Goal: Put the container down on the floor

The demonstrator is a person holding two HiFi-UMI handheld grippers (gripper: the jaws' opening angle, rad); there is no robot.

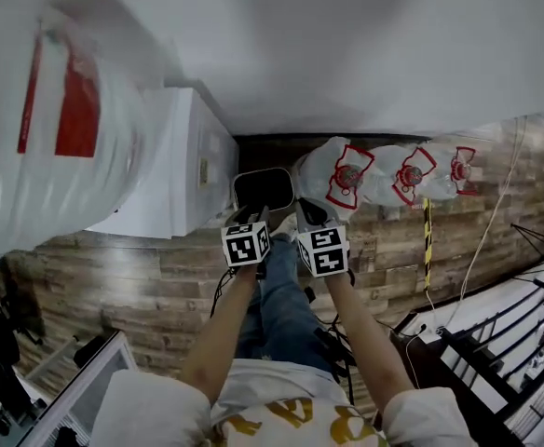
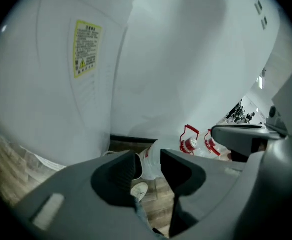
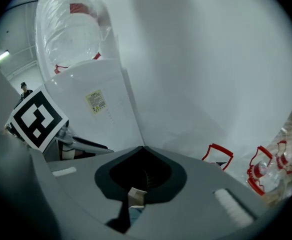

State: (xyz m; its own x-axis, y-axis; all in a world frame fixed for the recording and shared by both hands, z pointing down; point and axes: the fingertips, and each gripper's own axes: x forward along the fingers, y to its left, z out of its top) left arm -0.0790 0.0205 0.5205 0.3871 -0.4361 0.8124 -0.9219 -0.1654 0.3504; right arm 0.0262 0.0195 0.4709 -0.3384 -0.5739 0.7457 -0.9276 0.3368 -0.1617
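A big clear water container (image 1: pixel 58 128) with a red label fills the head view's upper left; in the right gripper view this container (image 3: pixel 71 29) stands on top of a white dispenser (image 3: pixel 93 109). Three more clear containers (image 1: pixel 346 177) with red handles lie on the wood floor along the wall. My left gripper (image 1: pixel 251 218) is open and empty, and a floor container (image 2: pixel 151 161) and a shoe show through its gap. My right gripper (image 1: pixel 307 216) is shut with nothing in it (image 3: pixel 142 149). Both hang side by side above the floor, just short of the wall.
The white dispenser (image 1: pixel 183 161) stands against the white wall (image 1: pixel 365 54) at the left. A dark rectangular thing (image 1: pixel 263 189) lies by the wall between the dispenser and the floor containers. A white cable (image 1: pixel 491 222) and black racks (image 1: pixel 505 343) are at the right.
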